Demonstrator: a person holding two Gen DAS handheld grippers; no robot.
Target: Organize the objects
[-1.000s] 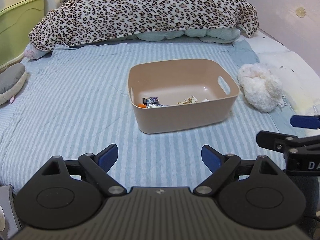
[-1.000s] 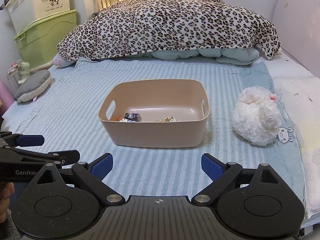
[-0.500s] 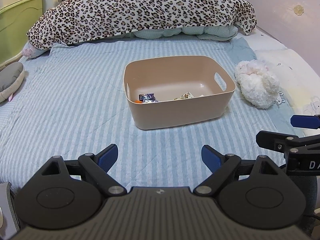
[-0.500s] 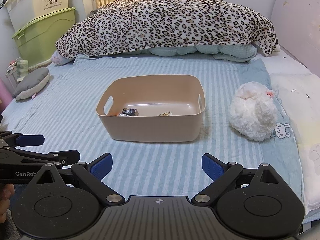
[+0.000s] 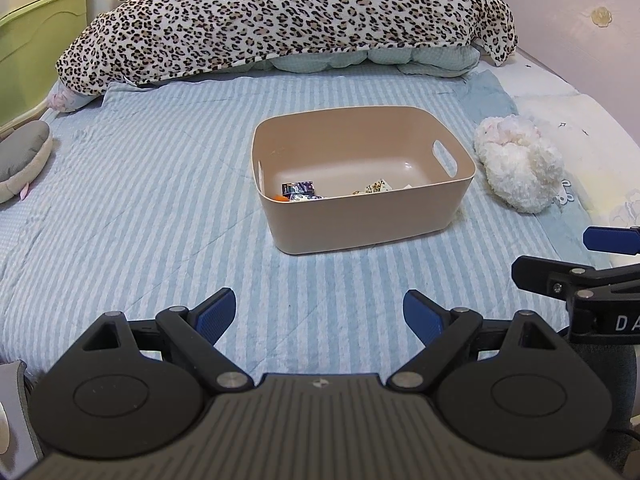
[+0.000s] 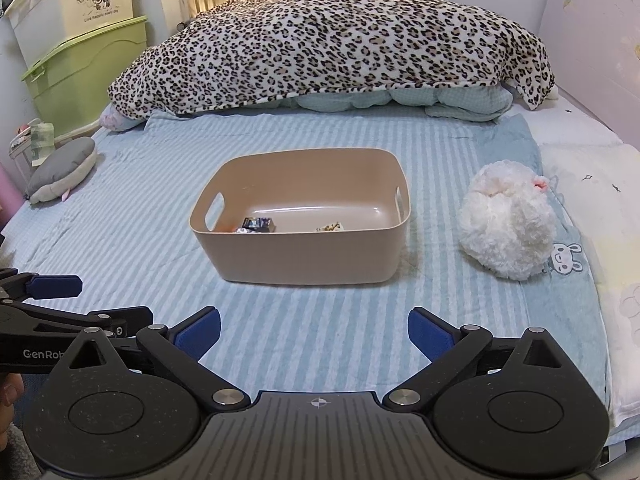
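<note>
A beige plastic bin [image 5: 360, 216] stands in the middle of the striped bed; it also shows in the right wrist view [image 6: 304, 248]. Inside lie small snack packets [image 5: 298, 191] [image 6: 259, 224], partly hidden by the front wall. A white fluffy plush toy [image 5: 518, 168] [image 6: 506, 220] lies right of the bin. My left gripper [image 5: 319, 312] is open and empty, hanging well short of the bin. My right gripper [image 6: 314, 330] is open and empty, also short of the bin. Each gripper shows at the edge of the other's view.
A leopard-print blanket [image 6: 332, 40] is piled at the far end of the bed. A grey cushion [image 6: 60, 170] lies at the left edge. Green and cream storage boxes [image 6: 84, 52] stand at the left. A pale wall panel [image 5: 580, 20] runs along the right.
Both grippers have drawn back from the bin, which looks smaller and farther now. Both stay open and empty. Nothing on the bed has moved.
</note>
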